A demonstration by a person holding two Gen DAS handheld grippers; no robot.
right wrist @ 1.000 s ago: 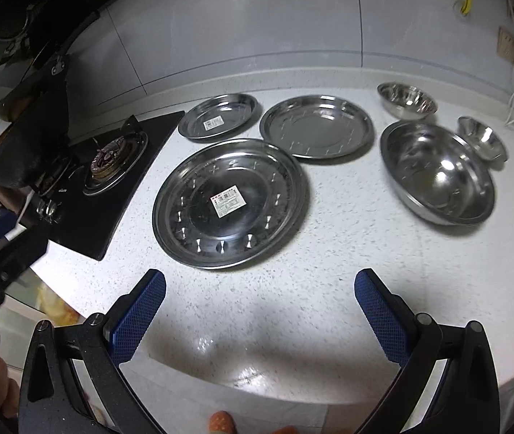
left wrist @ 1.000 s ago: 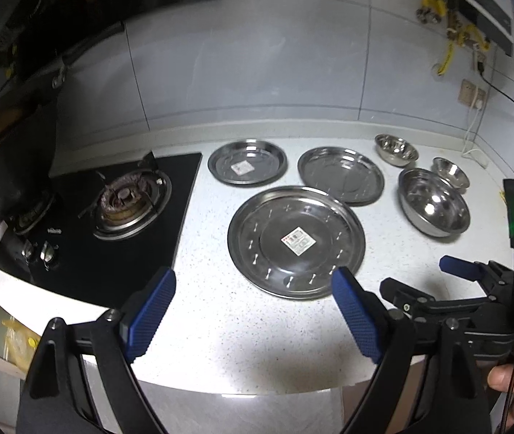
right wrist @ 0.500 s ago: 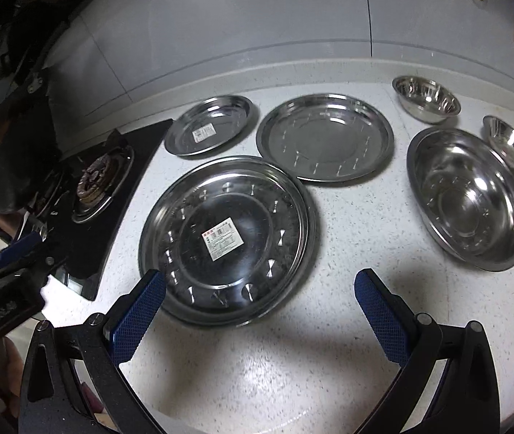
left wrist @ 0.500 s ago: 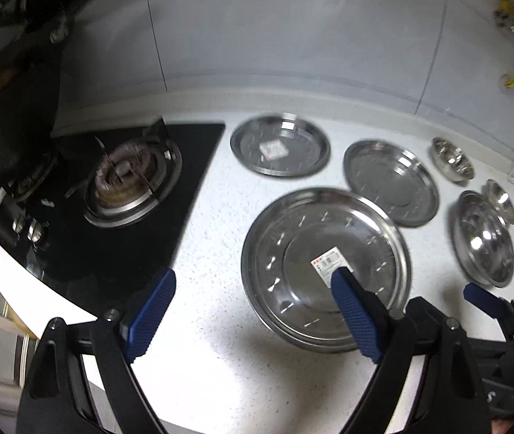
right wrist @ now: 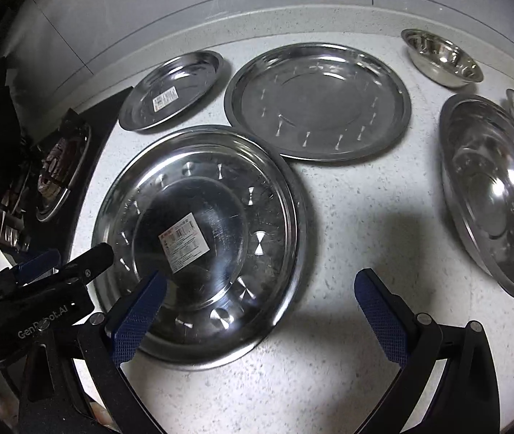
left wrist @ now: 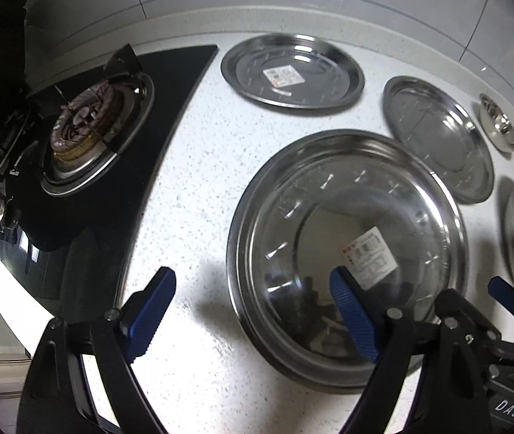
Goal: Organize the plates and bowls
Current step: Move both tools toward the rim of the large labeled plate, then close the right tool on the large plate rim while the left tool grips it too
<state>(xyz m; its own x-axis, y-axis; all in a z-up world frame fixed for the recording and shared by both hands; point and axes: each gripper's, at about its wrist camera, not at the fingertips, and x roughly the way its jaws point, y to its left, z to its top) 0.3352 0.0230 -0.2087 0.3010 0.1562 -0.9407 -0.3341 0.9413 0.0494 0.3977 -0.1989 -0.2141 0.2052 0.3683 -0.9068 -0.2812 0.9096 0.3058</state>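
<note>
A speckled white countertop meets a grey tiled wall. The largest steel plate lies at frame centre, two smaller plates behind it. Only the right view shows the big bowl whole; the left view shows the gas burner clearly. Left gripper and right gripper both gape wide, holding nothing.
</note>
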